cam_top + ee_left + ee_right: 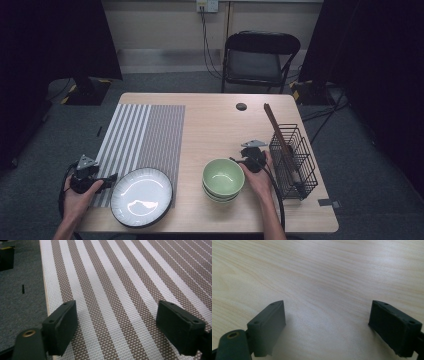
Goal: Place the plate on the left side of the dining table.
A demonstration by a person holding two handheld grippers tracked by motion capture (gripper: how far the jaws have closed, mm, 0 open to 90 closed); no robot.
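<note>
We've got one white plate (141, 197), two stacked green bowls (223, 179), one striped mat (142, 140), one wire basket (293, 162) and one folding chair (260, 59).

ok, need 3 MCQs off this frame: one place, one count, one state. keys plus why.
1. The plate lies:
A. on the chair
B. at the mat's near right corner
C. in the rack

2. Green bowls in the stack:
A. two
B. five
C. none

3. The left gripper is:
A. shut on the plate
B. shut on a bowl
C. open

Key: B, the plate overlaps the striped mat there; A, a second rim shows under the top bowl; C, its fingers stand apart over the mat.
</note>
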